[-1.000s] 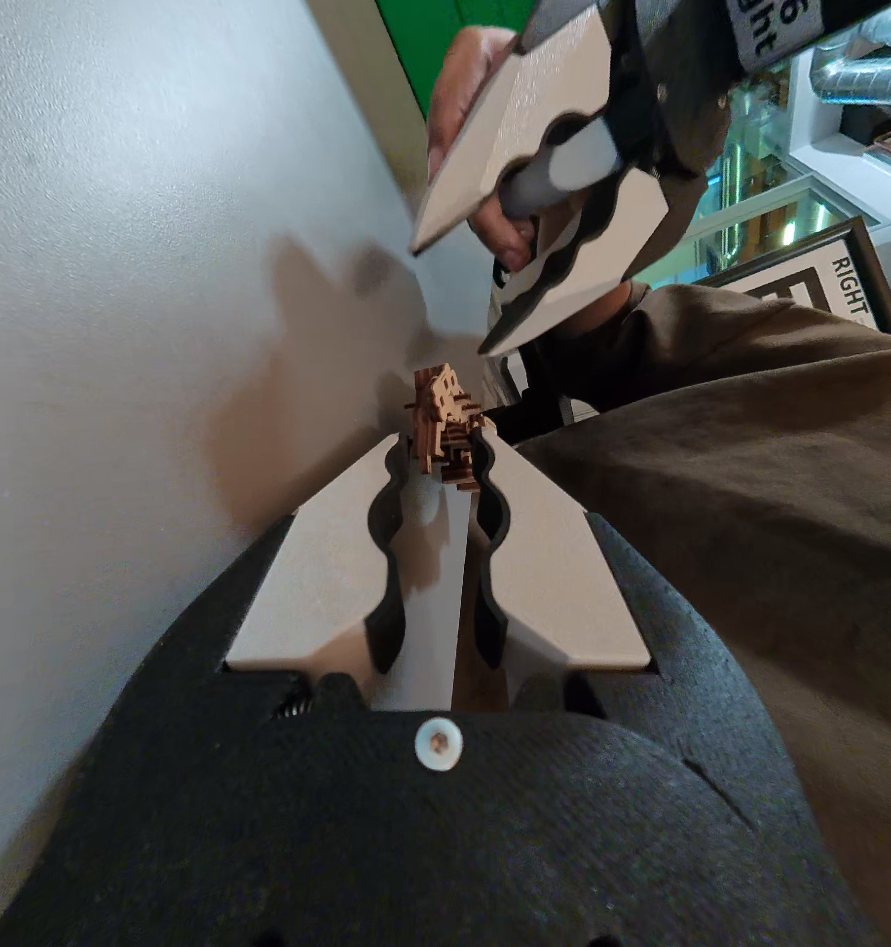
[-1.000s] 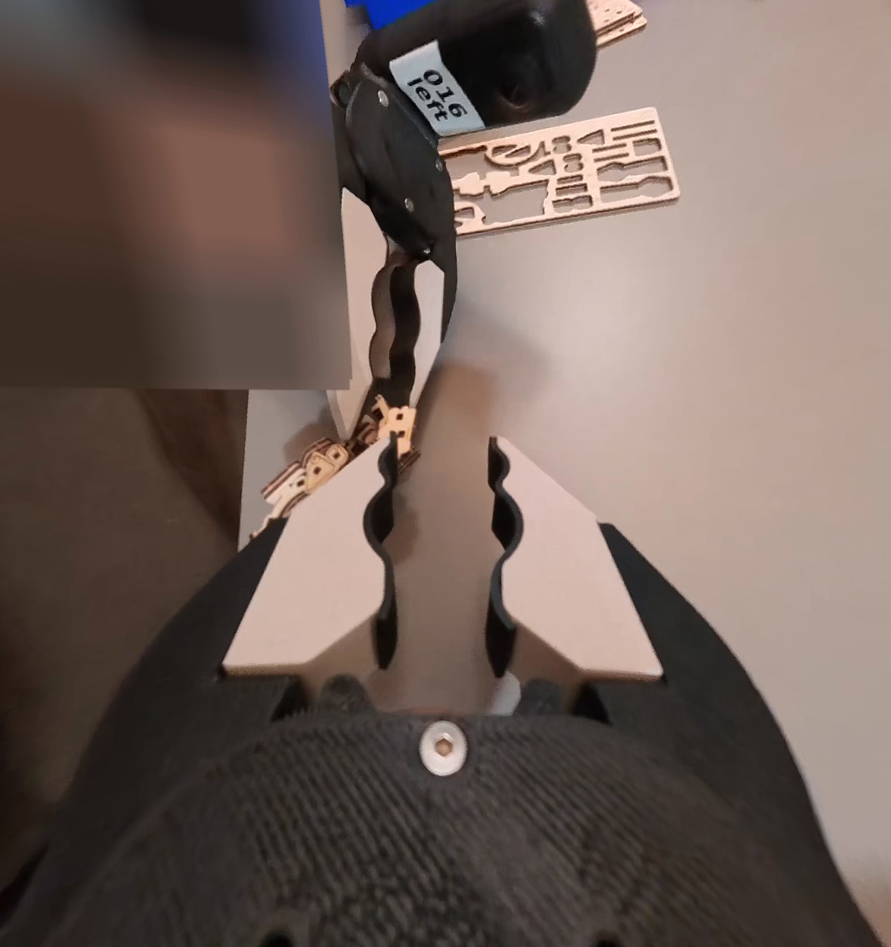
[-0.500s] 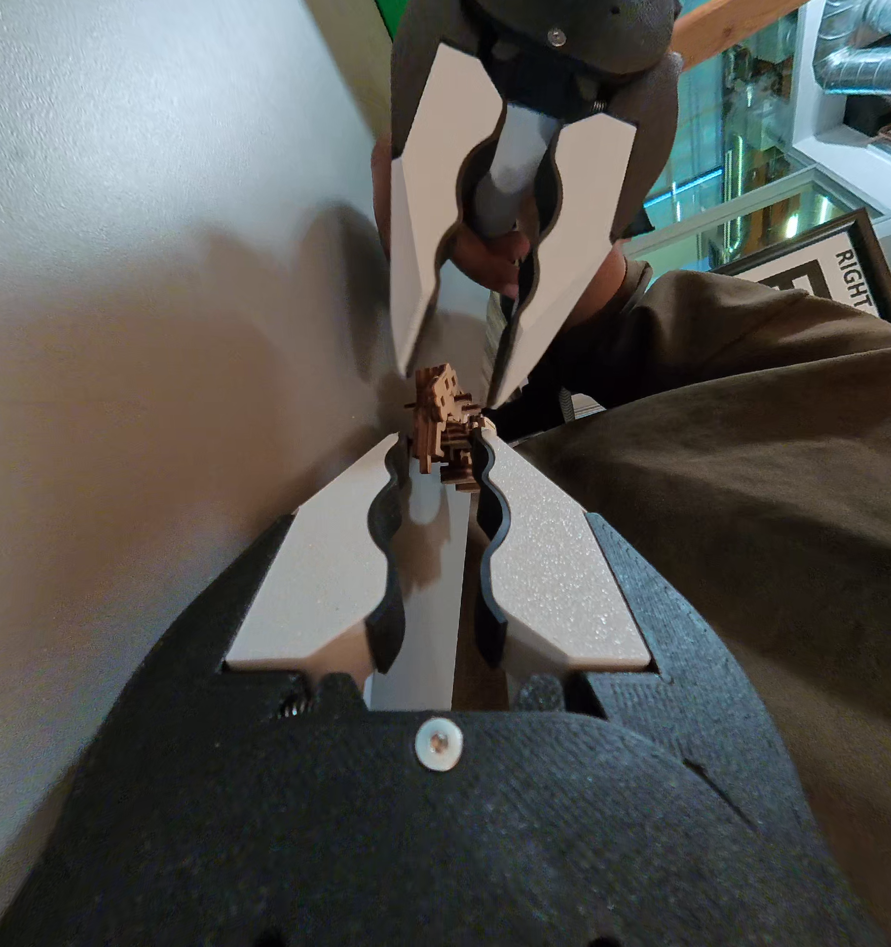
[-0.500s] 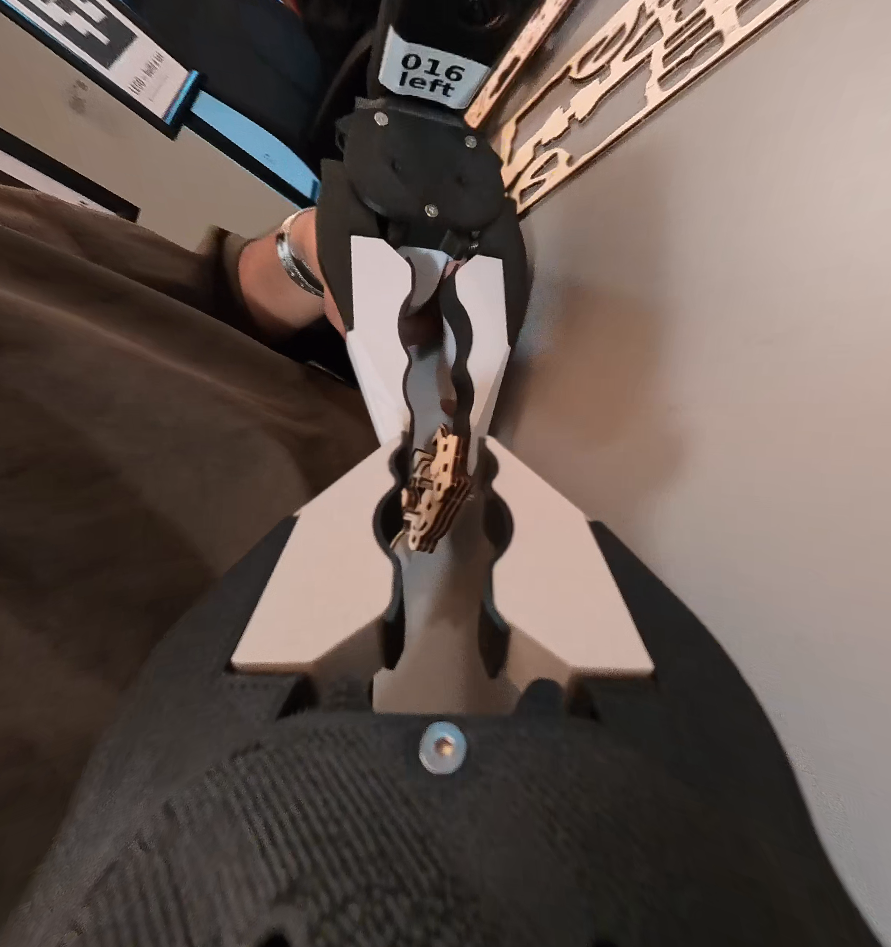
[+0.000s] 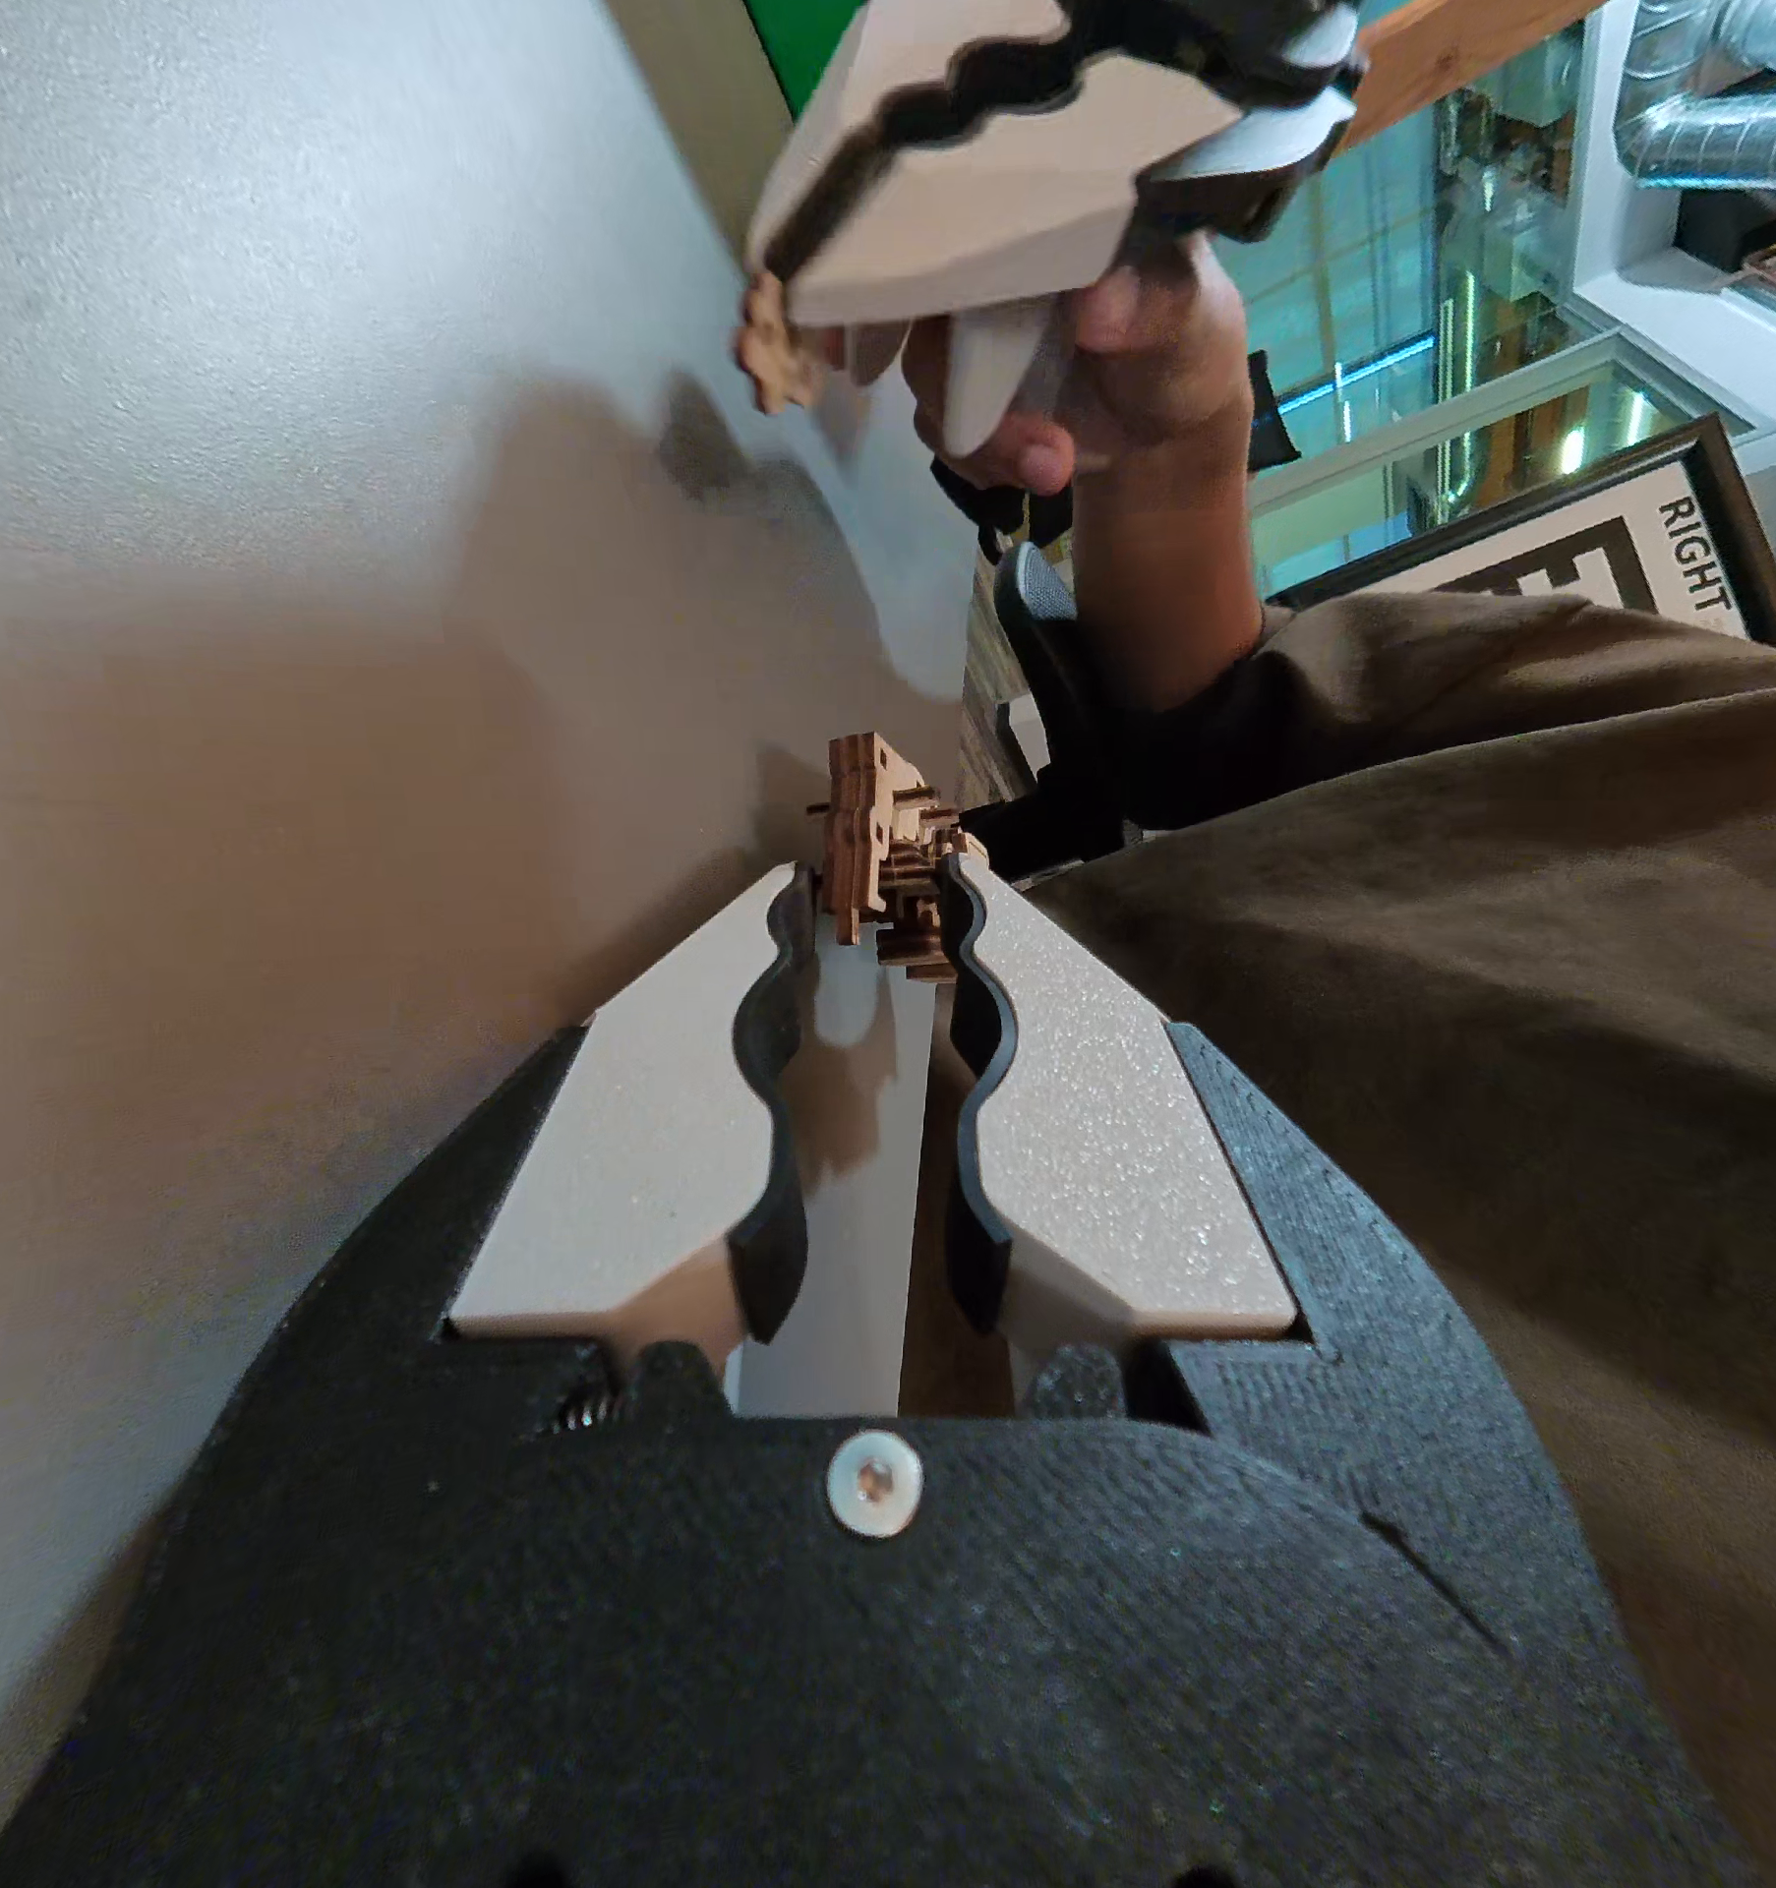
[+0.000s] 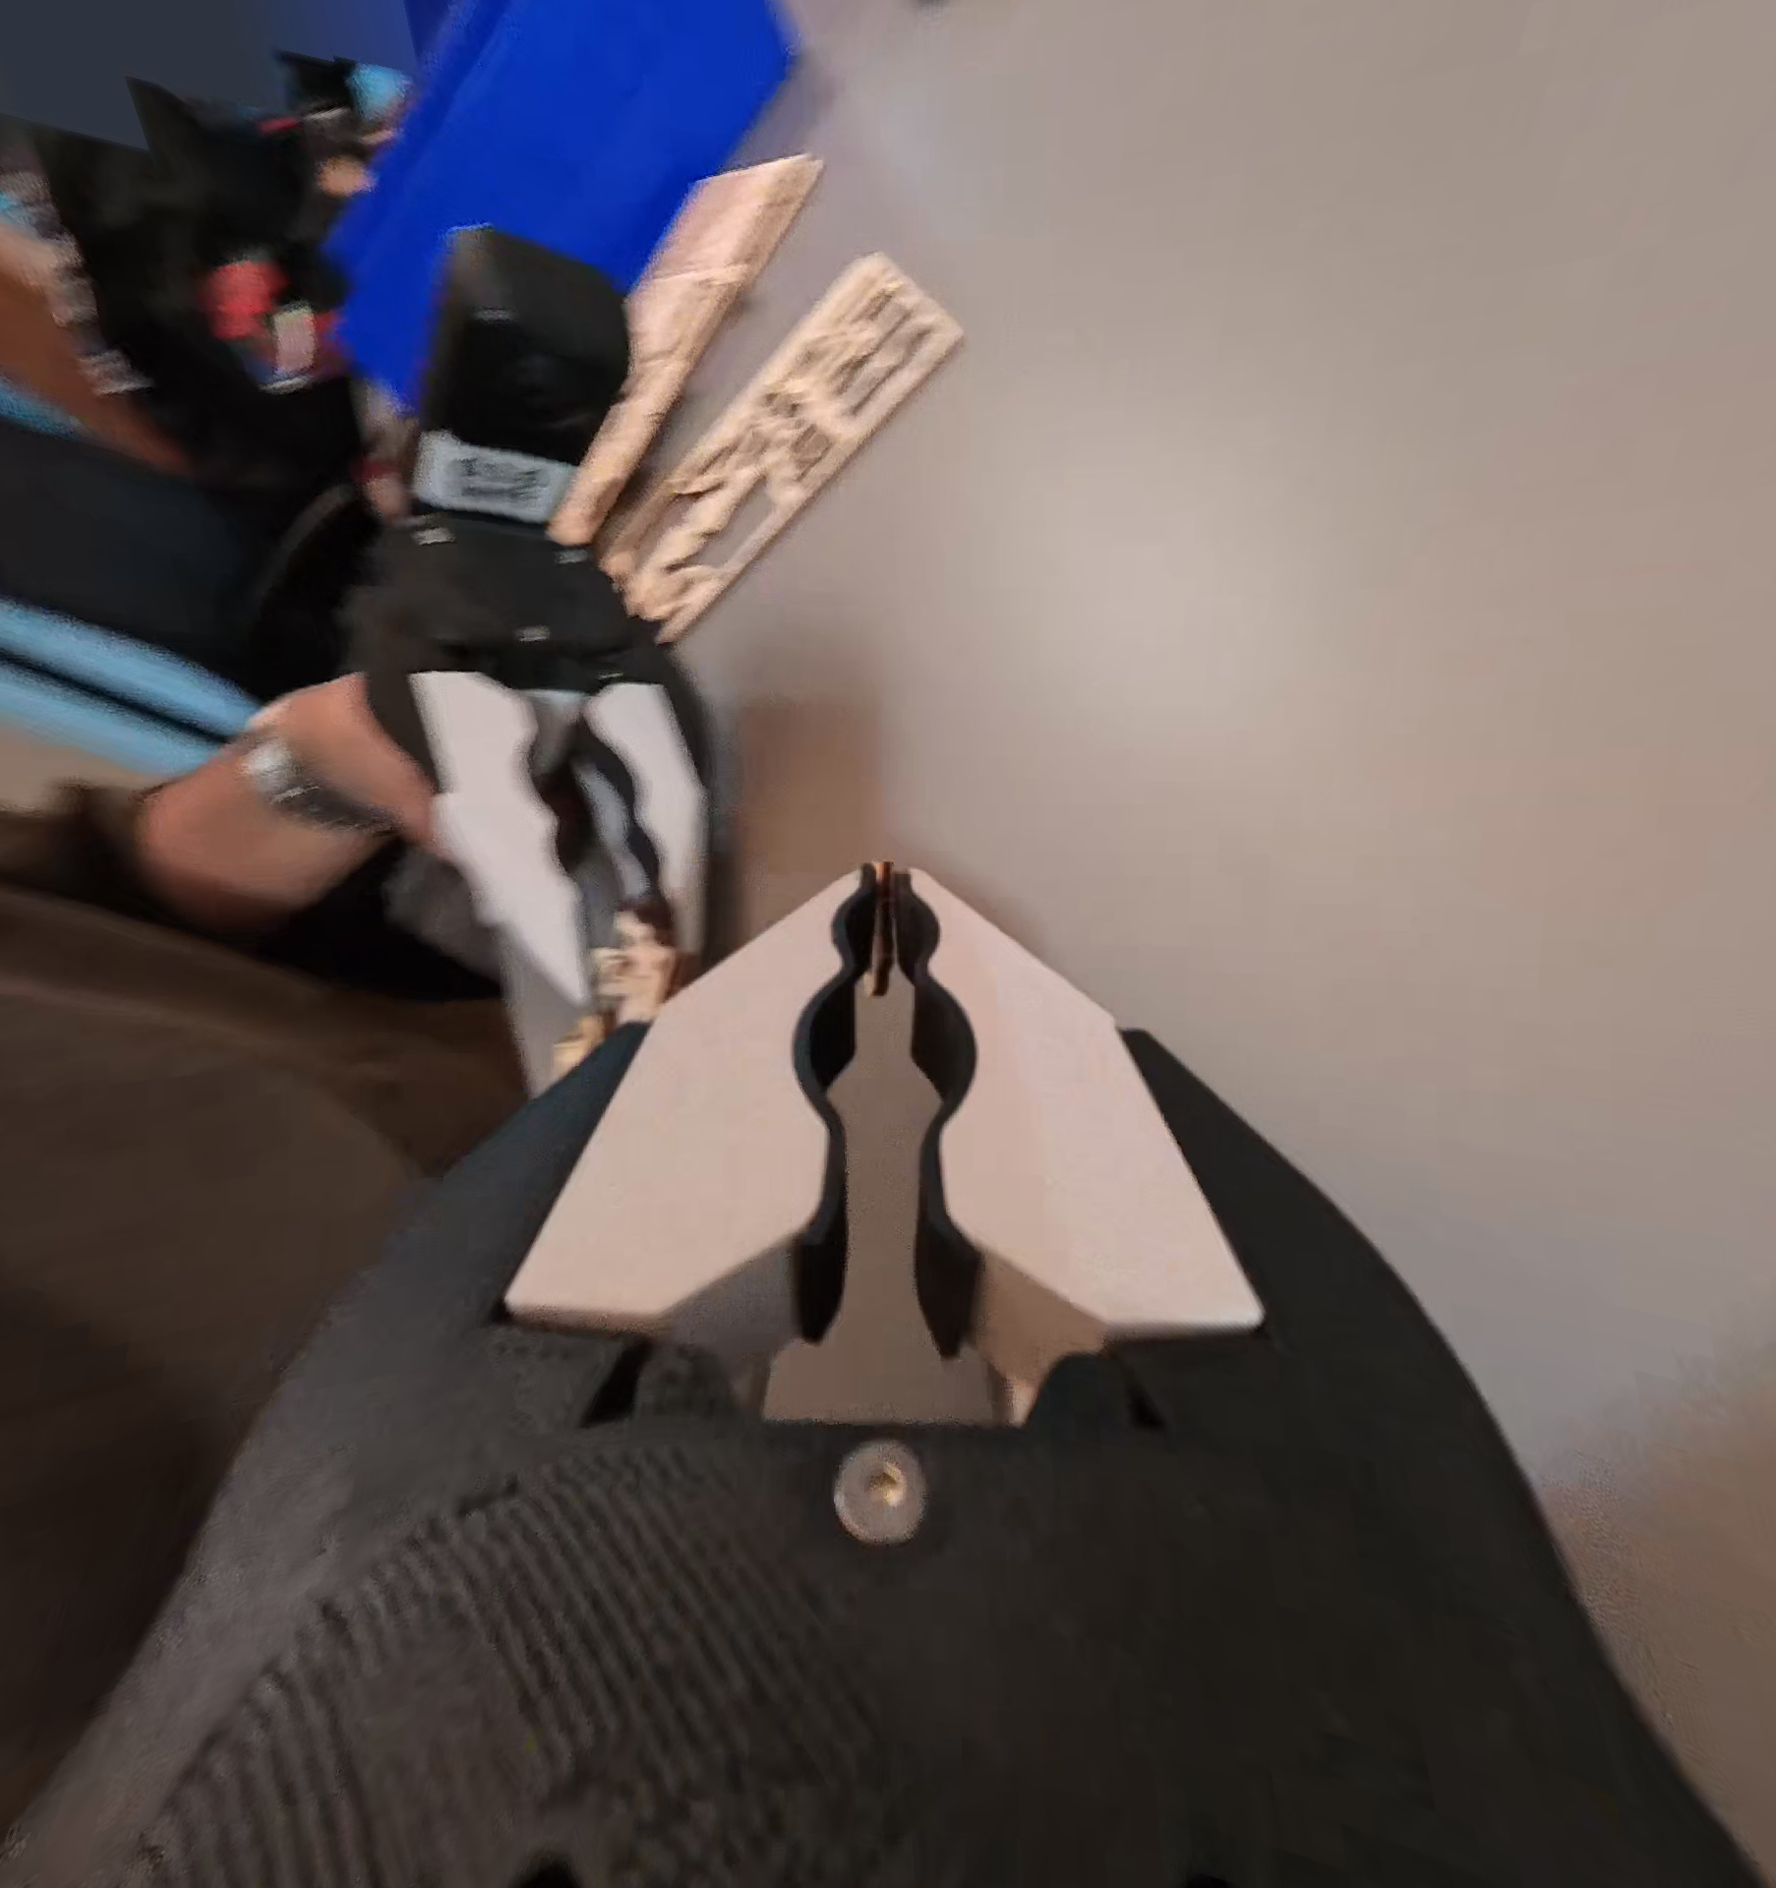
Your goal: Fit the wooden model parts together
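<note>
My left gripper [image 5: 876, 874] is shut on the small brown wooden model [image 5: 879, 853], which sticks out past its tips beside the grey table [image 5: 250, 511]. My right gripper [image 6: 882, 877] is shut on a thin flat wooden piece [image 6: 881, 925], seen edge-on between its tips. In the left wrist view the right gripper [image 5: 782, 296] is up and away from the model, with the small wooden piece [image 5: 774, 352] poking from its tips. In the blurred right wrist view the left gripper [image 6: 634, 955] is to the left, holding the model.
Two punched-out wooden part sheets [image 6: 802, 439] lie on the table beyond the left gripper, next to a blue box [image 6: 577, 153]. A person's brown sleeve [image 5: 1477, 1022] fills the right side. A framed sign [image 5: 1630, 552] stands behind. The grippers' ends are close to 10 cm from one another.
Half a second ago my right gripper was open around the model's tip. It has since shut on a small wooden piece and drawn back, up and away from the model. My left gripper has stayed put.
</note>
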A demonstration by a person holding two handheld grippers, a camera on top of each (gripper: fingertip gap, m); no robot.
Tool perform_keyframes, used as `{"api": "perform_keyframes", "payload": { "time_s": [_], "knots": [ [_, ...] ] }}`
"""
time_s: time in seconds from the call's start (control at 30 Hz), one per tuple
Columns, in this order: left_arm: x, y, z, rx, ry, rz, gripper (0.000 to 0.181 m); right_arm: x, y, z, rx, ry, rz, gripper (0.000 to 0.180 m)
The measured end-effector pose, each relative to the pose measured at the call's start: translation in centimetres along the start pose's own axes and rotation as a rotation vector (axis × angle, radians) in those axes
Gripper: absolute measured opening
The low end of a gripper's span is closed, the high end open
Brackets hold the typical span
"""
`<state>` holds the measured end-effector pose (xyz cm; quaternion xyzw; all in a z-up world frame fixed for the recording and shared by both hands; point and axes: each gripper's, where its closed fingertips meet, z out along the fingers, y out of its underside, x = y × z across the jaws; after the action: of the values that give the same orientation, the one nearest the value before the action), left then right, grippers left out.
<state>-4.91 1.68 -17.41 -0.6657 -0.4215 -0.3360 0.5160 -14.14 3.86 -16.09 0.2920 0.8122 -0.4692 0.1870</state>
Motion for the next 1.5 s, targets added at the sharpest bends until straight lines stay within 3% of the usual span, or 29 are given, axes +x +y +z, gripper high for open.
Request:
{"api": "perform_keyframes", "payload": {
  "time_s": [0.07, 0.27, 0.4, 0.57, 0.77, 0.97, 1.1, 1.23, 1.33, 1.5],
  "knots": [
    [0.0, 0.0, 0.0, -0.001, 0.003, -0.002, 0.022, 1.3, 0.9, -0.6, 0.030, 0.114, 0.047, 0.001],
    [0.0, 0.1, 0.0, -0.003, 0.004, -0.001, 0.022, 1.5, 3.6, -1.0, 0.069, 0.238, 0.104, 0.002],
    [0.0, 0.1, 0.0, -0.004, 0.004, 0.001, 0.022, 1.8, 3.9, -1.8, 0.094, 0.284, 0.064, 0.019],
    [0.1, 0.1, 0.0, -0.005, 0.004, 0.001, 0.022, 2.2, 4.1, -2.7, 0.067, 0.299, -0.013, 0.021],
    [0.1, 0.1, 0.0, -0.005, 0.004, 0.002, 0.022, 1.3, 5.5, -1.1, -0.020, 0.280, -0.112, 0.023],
    [0.1, 0.1, 0.0, -0.005, 0.005, 0.001, 0.022, -1.4, 6.2, -0.1, -0.070, 0.137, -0.158, 0.023],
    [0.1, 0.2, 0.1, -0.006, 0.006, 0.002, 0.022, 0.4, 4.5, -1.2, -0.025, 0.287, -0.326, 0.020],
    [0.1, 0.2, 0.1, -0.009, 0.009, 0.000, 0.022, 1.2, 4.2, -0.9, -0.071, 0.392, -0.622, 0.026],
    [0.1, 0.2, 0.1, -0.010, 0.009, 0.000, 0.022, 0.8, 4.8, 0.1, -0.104, 0.348, -0.772, 0.025],
    [0.1, 0.2, 0.1, -0.010, 0.009, 0.002, 0.022, 0.0, 5.4, 0.7, -0.155, 0.192, -0.720, 0.035]
  ]
}}
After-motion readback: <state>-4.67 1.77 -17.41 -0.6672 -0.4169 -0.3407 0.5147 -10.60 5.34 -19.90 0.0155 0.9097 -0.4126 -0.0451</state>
